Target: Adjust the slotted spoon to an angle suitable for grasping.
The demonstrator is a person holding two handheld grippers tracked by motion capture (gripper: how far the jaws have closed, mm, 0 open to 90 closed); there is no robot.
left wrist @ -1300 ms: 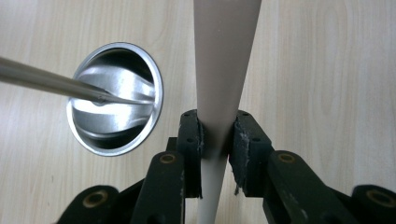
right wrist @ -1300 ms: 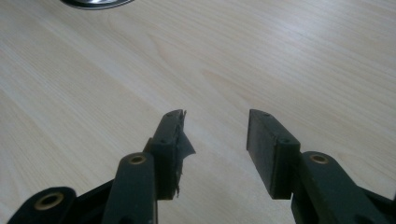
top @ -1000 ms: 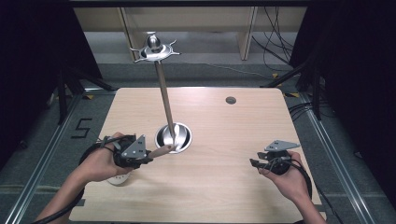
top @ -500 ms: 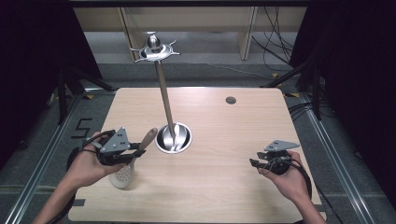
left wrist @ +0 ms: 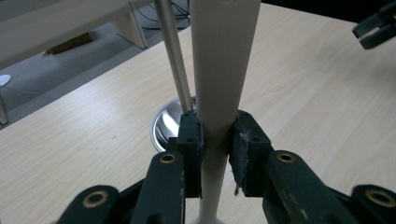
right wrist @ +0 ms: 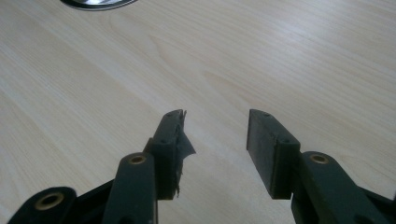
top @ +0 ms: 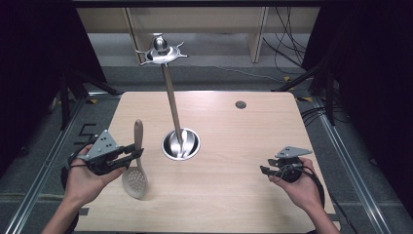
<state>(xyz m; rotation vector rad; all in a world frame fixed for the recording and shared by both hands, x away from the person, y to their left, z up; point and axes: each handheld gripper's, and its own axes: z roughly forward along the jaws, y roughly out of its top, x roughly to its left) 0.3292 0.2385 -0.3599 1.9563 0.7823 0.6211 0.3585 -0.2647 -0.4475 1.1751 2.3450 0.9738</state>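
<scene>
While the left tool [top: 132, 151] clamps the slotted spoon [top: 137, 165] upright near the stand [top: 171, 97] | hanging not yet done | right tool [top: 267, 171] open, empty

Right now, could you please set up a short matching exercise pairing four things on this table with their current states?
Things:
1. left tool
2. right tool
3. slotted spoon
4. metal stand

States:
A. open, holding nothing
B. upright, round base on the table
C. clamped on a handle
D. held with its perforated head downward

Pairs: 1-C, 2-A, 3-D, 4-B
</scene>
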